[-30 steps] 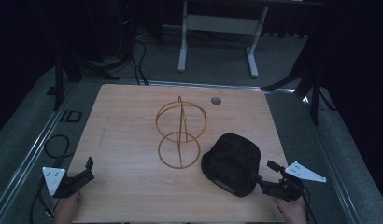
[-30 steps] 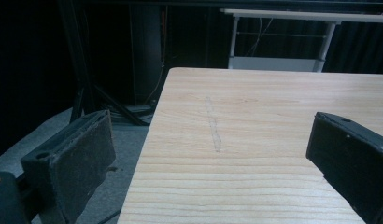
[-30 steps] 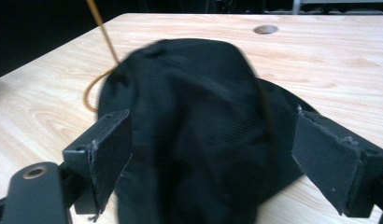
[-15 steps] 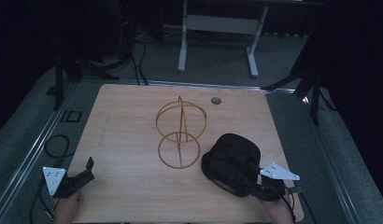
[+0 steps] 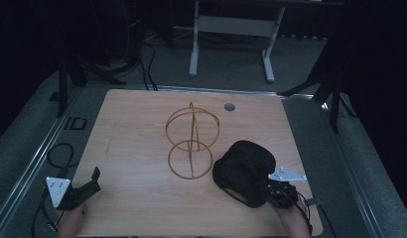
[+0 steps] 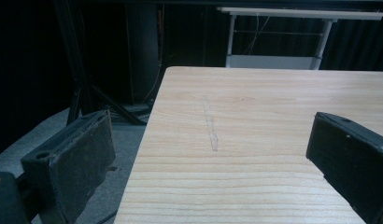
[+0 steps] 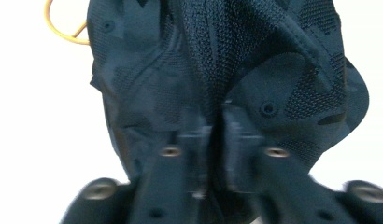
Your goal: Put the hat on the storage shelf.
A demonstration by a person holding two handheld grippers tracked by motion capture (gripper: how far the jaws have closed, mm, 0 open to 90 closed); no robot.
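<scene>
A black cap [image 5: 243, 171] lies on the wooden table [image 5: 142, 139], right of a gold wire stand [image 5: 190, 141] made of rings. My right gripper [image 5: 271, 191] is at the cap's near right side; its jaws have just been closing, and in the right gripper view they pinch a fold of the cap's fabric [image 7: 217, 93] between them. That gripper [image 7: 216, 140] is shut on the cap. A bit of the gold stand [image 7: 61, 28] shows at the top left there. My left gripper [image 5: 90, 183] rests at the table's near left corner, open, with nothing between its pads [image 6: 82, 154].
A small grey round grommet [image 5: 230, 106] sits near the table's far edge. Behind the table stands a white frame [image 5: 231, 29] on the floor. Cables [image 5: 57, 153] lie on the floor to the left. The table's left edge [image 6: 147, 135] runs between the left jaws.
My right gripper has moved left onto the cap's near right edge and its jaws have closed on the fabric. The left gripper has stayed where it was.
</scene>
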